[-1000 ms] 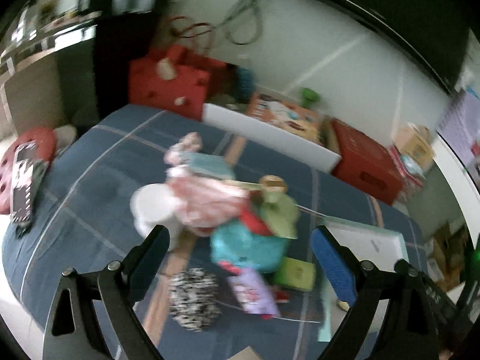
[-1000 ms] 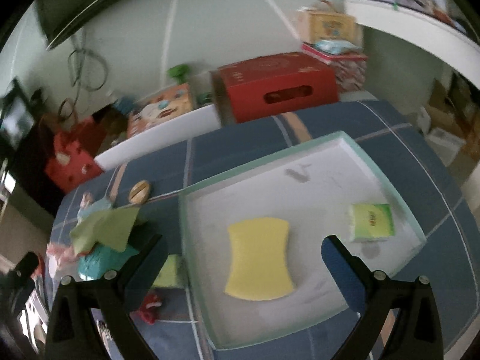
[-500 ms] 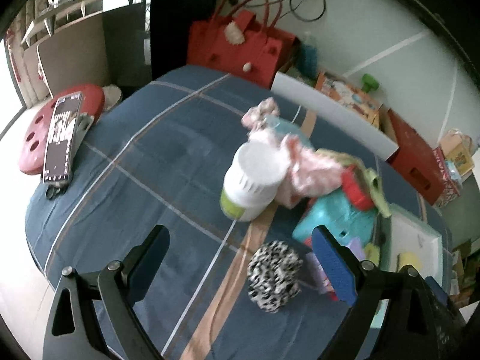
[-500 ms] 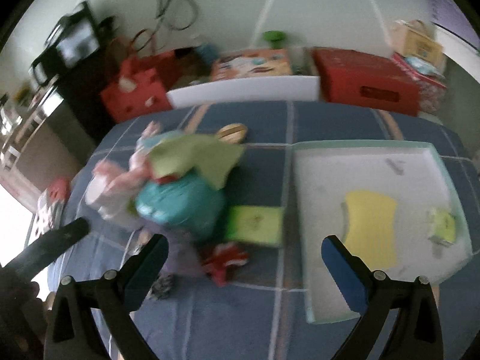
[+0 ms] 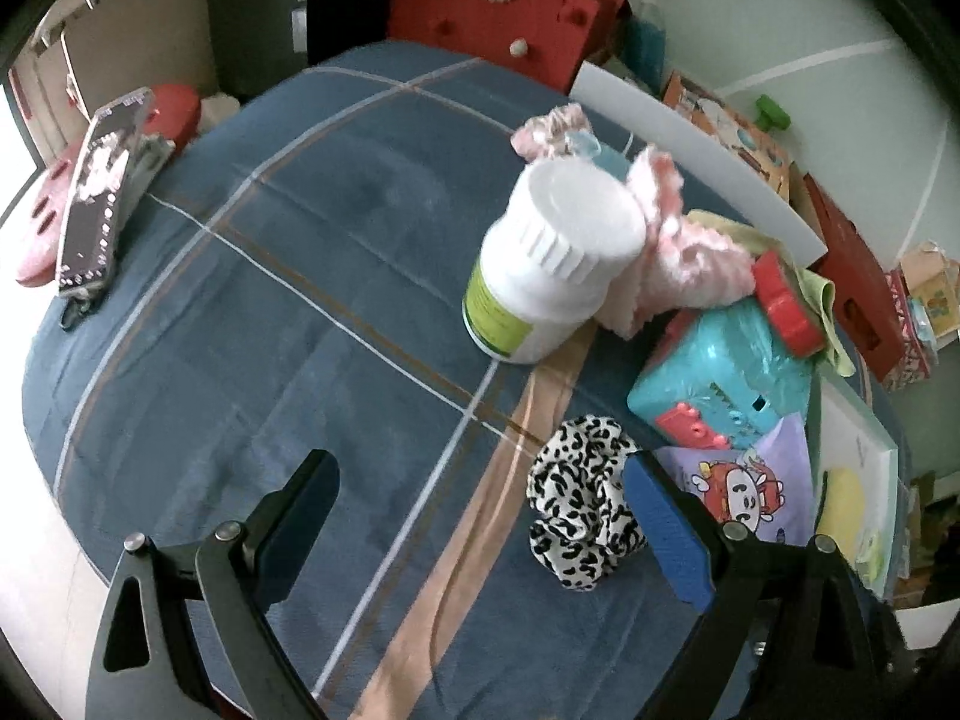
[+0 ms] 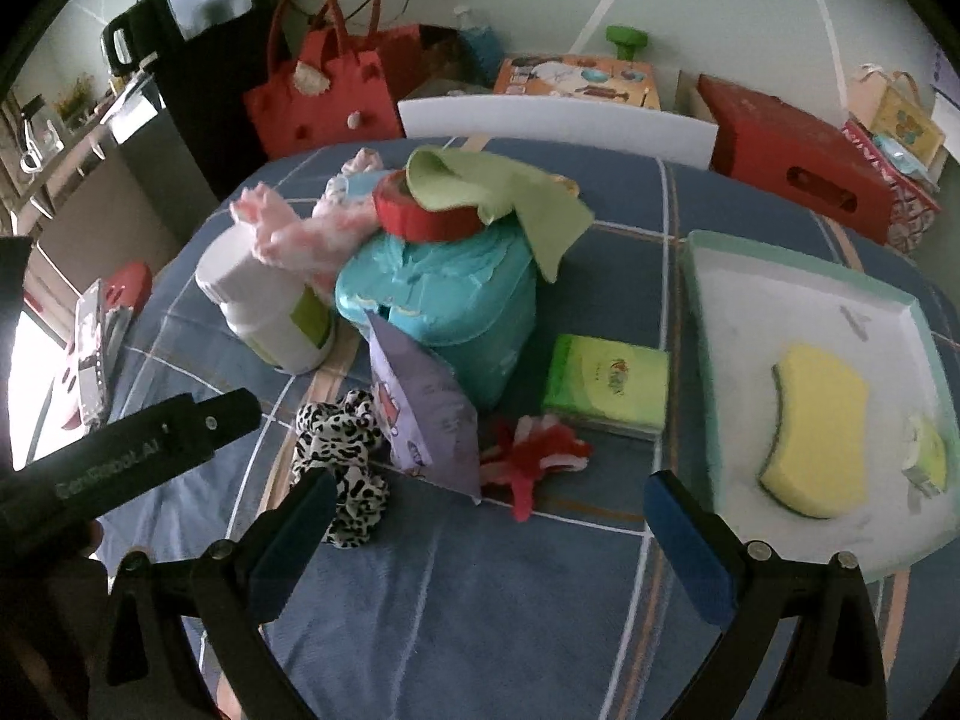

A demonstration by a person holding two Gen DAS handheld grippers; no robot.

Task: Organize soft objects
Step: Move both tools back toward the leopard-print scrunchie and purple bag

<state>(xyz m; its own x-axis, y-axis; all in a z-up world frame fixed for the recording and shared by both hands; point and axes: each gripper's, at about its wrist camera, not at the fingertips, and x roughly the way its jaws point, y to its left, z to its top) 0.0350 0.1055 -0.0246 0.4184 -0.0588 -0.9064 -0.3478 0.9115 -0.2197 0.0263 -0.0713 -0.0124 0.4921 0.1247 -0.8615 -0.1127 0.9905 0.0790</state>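
Note:
A pile lies on the blue plaid cloth: a leopard-print scrunchie point(image 5: 585, 519) point(image 6: 345, 459), a purple cartoon pouch point(image 6: 426, 420), a red and white yarn tassel point(image 6: 531, 459), a green tissue pack point(image 6: 606, 387), a teal wipes pack point(image 6: 438, 306) topped by a red tape roll point(image 6: 426, 210) and a green cloth point(image 6: 498, 192), and a pink fluffy cloth point(image 5: 684, 258). The pale tray point(image 6: 780, 276) at right holds a yellow sponge point(image 6: 816, 429). My left gripper point(image 5: 480, 516) is open, its right pad beside the scrunchie. My right gripper point(image 6: 489, 531) hangs open in front of the pile.
A white bottle point(image 5: 552, 258) with a green label stands left of the pile. A phone point(image 5: 99, 192) and a red object lie at the far left edge. Red bags, a white board and boxes line the wall behind. Bare cloth spreads at front left.
Both grippers have swung left and drawn back. The left view now takes in the bare cloth, the bottle and the scrunchie. The right view has gone from the tray to the pile.

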